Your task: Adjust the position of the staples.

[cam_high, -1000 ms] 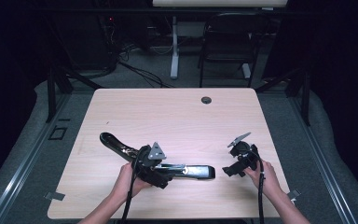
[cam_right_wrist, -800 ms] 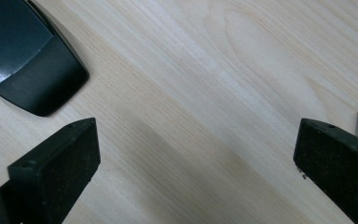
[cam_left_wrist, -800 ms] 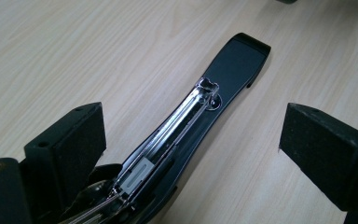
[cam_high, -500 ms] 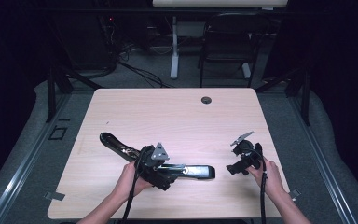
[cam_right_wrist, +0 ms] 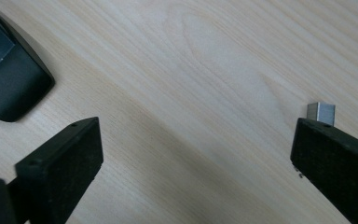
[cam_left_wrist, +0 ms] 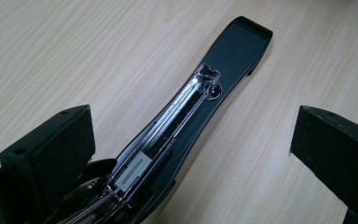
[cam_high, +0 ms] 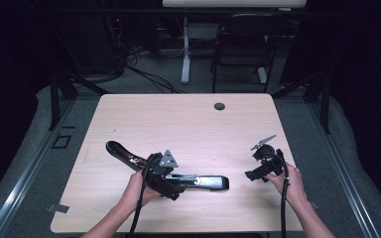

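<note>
no readable text, no label, no brand, no number, no sign on the stapler [cam_left_wrist: 200, 116], on the desk [cam_high: 188, 124], or elsewhere

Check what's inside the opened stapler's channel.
In the left gripper view, the stapler lies opened flat on the table; its metal channel holds a silvery pusher block near the hinge. Whether any staples sit ahead of it can't be told; the hinge end is covered by the left gripper.

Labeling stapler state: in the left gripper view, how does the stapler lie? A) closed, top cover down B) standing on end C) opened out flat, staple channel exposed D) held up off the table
C: the stapler lies opened out on the table, its metal staple channel facing up between the open left tool jaws.
</note>
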Demonstrator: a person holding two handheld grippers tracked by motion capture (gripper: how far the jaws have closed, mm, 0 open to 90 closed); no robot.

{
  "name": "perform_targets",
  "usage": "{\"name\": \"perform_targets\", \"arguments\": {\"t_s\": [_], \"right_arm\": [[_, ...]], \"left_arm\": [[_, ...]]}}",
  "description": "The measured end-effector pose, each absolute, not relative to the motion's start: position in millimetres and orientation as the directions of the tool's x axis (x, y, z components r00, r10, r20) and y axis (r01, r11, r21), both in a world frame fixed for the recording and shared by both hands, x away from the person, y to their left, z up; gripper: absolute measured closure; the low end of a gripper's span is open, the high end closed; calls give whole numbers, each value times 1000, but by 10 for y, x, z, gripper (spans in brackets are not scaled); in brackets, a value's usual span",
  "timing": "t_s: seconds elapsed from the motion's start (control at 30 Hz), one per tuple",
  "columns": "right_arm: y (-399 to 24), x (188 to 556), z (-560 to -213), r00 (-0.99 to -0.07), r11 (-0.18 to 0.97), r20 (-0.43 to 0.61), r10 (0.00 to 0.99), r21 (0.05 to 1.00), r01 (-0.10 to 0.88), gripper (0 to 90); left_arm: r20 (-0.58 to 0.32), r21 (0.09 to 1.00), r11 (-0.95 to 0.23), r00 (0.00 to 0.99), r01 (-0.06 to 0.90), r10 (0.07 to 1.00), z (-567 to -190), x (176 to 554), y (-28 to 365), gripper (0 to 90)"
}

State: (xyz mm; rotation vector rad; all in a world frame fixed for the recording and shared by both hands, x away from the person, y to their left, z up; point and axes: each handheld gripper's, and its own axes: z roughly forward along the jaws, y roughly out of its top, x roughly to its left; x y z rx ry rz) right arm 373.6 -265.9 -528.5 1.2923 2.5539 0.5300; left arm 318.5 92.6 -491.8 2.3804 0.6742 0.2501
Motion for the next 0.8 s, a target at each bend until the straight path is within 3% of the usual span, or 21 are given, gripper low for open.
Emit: {"name": "perform_targets", "arguments": {"t_s": [0.5, 0.6, 0.67, 0.8], "right_arm": [[-2841, 3942, -5085, -552, 512, -49, 832, 449, 732, 119], [-2948, 4056, -5057, -514, 472, -26, 857, 439, 764, 205], [-2997, 4130, -5043, -490, 441, -4, 872, 442, 781, 332], [-3012, 4278, -5046, -482, 440, -10, 876, 423, 792, 422]], "left_arm": [[-1, 625, -663, 849, 413, 528, -4955, 3247, 962, 0], [-3, 625, -662, 848, 415, 529, -4962, 3248, 966, 0], [-13, 630, -653, 846, 421, 533, -4961, 3258, 975, 0], [-15, 627, -657, 849, 420, 528, -4975, 3271, 967, 0]]}}
